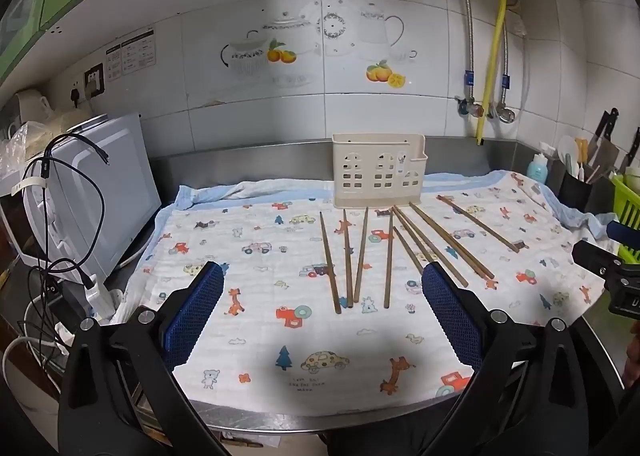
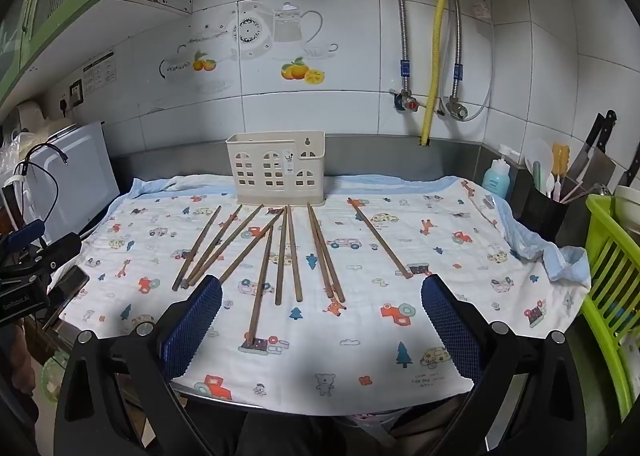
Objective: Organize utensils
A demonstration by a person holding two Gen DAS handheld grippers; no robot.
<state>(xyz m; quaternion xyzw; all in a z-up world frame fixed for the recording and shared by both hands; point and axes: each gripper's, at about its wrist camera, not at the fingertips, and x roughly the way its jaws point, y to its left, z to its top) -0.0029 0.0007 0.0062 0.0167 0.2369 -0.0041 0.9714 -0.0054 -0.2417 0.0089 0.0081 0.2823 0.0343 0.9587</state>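
Chopsticks (image 2: pixel 288 252) all loose ahead of both wide-open, empty grippers (image 2: pixel 322 320) (image 1: pixel 322 308); holder (image 2: pixel 276 171) beyond; first pick pending

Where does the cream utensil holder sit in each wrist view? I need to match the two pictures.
Left wrist view: the cream utensil holder stands right of centre, at the cloth's far edge against the steel backsplash.
Right wrist view: the holder stands left of centre, same far edge.
Shared landmark: the yellow hose on the wall, right of the holder.
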